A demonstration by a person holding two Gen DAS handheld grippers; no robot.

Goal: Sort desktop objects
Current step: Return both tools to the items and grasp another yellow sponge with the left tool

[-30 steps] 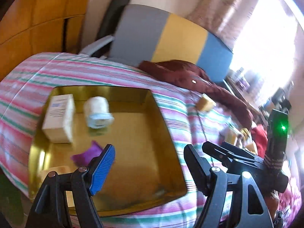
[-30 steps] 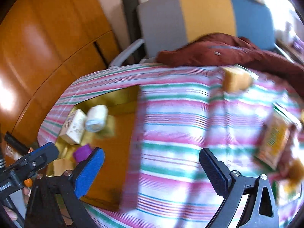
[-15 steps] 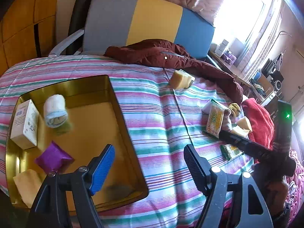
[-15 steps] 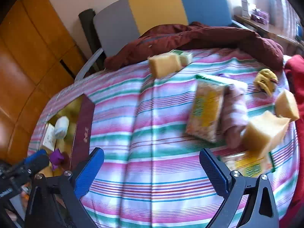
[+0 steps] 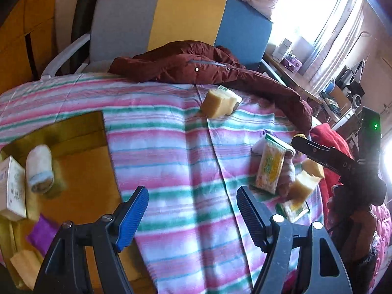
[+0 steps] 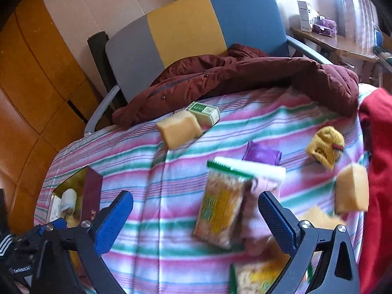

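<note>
A gold tray point(image 5: 80, 132) sits at the left of the striped blanket; inside it lie a white box point(image 5: 11, 188), a rolled white cloth point(image 5: 39, 170) just beside the box, a purple packet point(image 5: 41, 234) and a yellow sponge point(image 5: 24, 265) nearest the viewer. Farther back, near the dark red jacket, a yellow sponge block point(image 6: 178, 129) touches a small green-and-white box point(image 6: 204, 114). To the right, a yellow-and-green snack packet point(image 6: 220, 208) lies flat, partly over a pink cloth point(image 6: 257, 210); a purple packet point(image 6: 263, 154) lies behind them; a mustard knitted item point(image 6: 325, 149) lies well apart; another sponge block point(image 6: 352, 188) stands by the red cloth; a second snack packet point(image 6: 257, 276) lies closest.
</note>
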